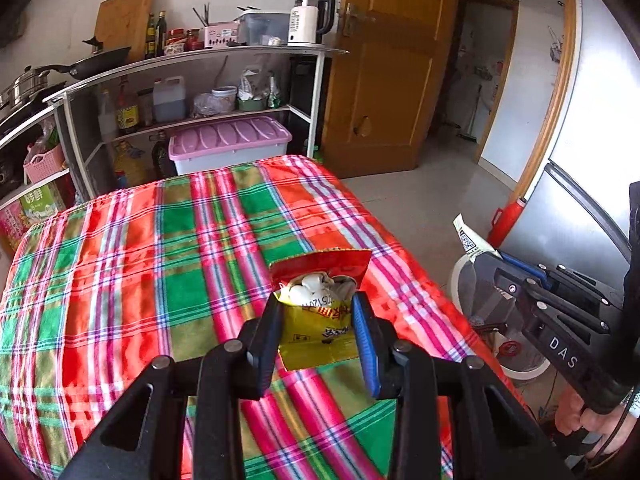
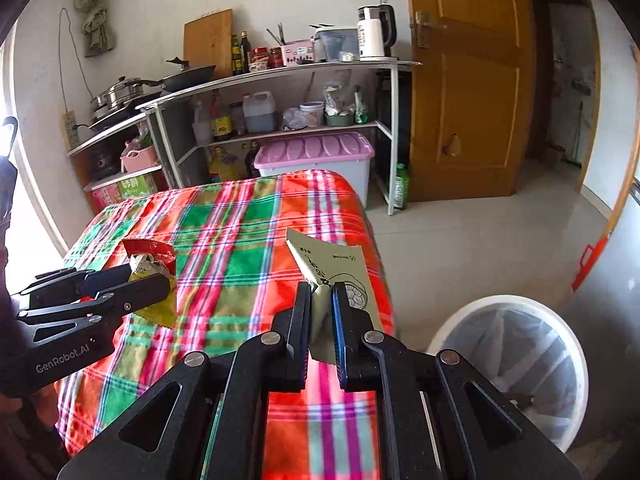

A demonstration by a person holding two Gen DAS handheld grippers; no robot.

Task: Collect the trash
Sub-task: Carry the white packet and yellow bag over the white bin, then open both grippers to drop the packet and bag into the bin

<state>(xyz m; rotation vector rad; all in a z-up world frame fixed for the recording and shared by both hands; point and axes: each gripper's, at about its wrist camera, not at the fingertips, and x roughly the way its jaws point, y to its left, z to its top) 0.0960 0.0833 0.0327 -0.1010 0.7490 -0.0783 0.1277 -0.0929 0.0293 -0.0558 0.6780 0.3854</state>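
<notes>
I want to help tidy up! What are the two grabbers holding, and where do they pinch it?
Left gripper: yellow-and-red snack bag, pinched across its middle. Right gripper: pale green packet, pinched near its lower end.

table [image 2: 240, 216] before shelf [image 2: 280, 68] | bin [image 2: 576, 360] right of table

- Snack bag [image 1: 320, 320]: lower part hidden behind left gripper [image 1: 318, 312] fingers; white stuff inside too crumpled to identify.
- Pale wrapper [image 2: 340, 276]: middle pinched out of sight in right gripper [image 2: 320, 304]; print too small to read.
- Bin [image 2: 516, 364]: bottom hidden by the gripper body in right wrist view; contents unclear.
- Hand [image 1: 592, 424]: cut off at frame edge.
- Shelf [image 1: 192, 80] bottles: labels unreadable.
</notes>
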